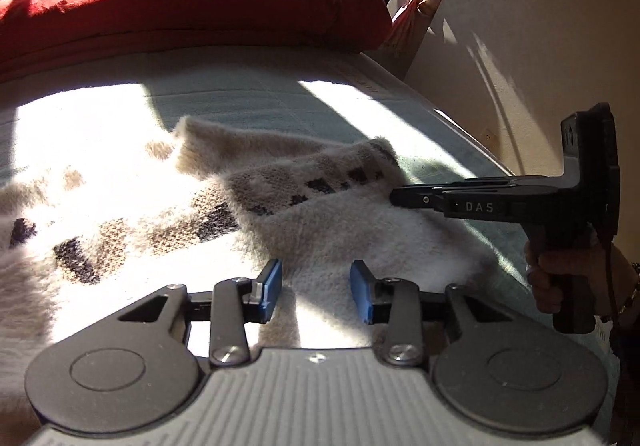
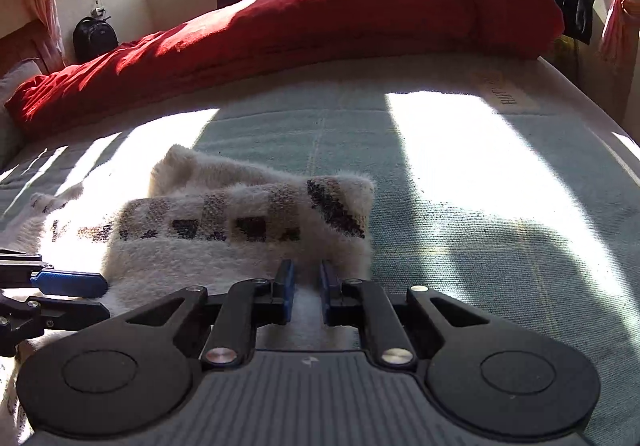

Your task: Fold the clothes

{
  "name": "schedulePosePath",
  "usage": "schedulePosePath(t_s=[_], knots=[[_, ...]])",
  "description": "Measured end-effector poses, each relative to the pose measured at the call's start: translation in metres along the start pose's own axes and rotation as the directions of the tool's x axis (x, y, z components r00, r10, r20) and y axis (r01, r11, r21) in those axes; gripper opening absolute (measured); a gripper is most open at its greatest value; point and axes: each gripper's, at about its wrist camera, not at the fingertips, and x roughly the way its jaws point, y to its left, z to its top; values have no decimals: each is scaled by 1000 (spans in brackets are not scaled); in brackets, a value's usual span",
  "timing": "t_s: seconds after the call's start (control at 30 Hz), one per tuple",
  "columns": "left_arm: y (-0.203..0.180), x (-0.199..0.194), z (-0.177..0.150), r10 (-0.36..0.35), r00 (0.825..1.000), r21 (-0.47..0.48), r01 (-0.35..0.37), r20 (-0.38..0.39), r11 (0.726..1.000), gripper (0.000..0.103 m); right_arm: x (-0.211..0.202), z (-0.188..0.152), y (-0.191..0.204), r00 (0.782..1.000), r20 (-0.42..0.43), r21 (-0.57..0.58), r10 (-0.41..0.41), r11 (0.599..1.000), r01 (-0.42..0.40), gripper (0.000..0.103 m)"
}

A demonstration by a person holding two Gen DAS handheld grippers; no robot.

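A fuzzy cream sweater point(image 1: 328, 221) with a brown-and-black checked band lies partly folded on a pale green bed point(image 1: 248, 93), directly ahead of both grippers. The left gripper point(image 1: 316, 292) hovers over the near part of the sweater, its blue pads point(image 1: 270, 286) standing moderately apart with nothing pinched between them. To its right, the right gripper point(image 1: 394, 197), held by a hand point(image 1: 560, 270), reaches in sideways with its tips at the sweater's folded edge. In its own view the right gripper point(image 2: 306, 294) has its jaws almost together, a narrow slit over the sweater's point(image 2: 240, 221) near edge; whether fabric is caught there I cannot tell. A red blanket point(image 2: 320, 25) lies beyond the sweater.
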Motion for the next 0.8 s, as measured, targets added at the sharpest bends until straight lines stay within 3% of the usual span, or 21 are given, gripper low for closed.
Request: schedulePosePath(t_s=[0.17, 0.27, 0.33, 0.5, 0.57, 0.67, 0.8], knots=[[37, -7, 15, 82, 996, -91, -78, 44, 993, 38, -4, 21, 5, 997, 81, -11, 17, 1000, -17, 15], [60, 1, 12, 133, 990, -142, -127, 35, 982, 37, 24, 29, -3, 999, 24, 30, -34, 999, 33, 15], [70, 5, 6, 121, 992, -162, -115, 30, 980, 38, 39, 24, -14, 1000, -15, 80, -22, 997, 23, 15], [66, -7, 14, 134, 991, -192, -127, 23, 973, 37, 31, 30, -10, 999, -30, 97, -31, 995, 33, 16], [62, -19, 16, 151, 988, -174, -145, 22, 974, 37, 17, 34, -6, 1000, -29, 127, 8, 992, -4, 20], [64, -40, 13, 178, 984, -157, -172, 23, 972, 38, -1, 29, 4, 988, -53, 190, 148, 972, -135, 24], [76, -61, -7, 228, 974, -155, -224, 5, 962, 39, -9, 9, 29, 978, -97, 144, 186, 975, -171, 30]])
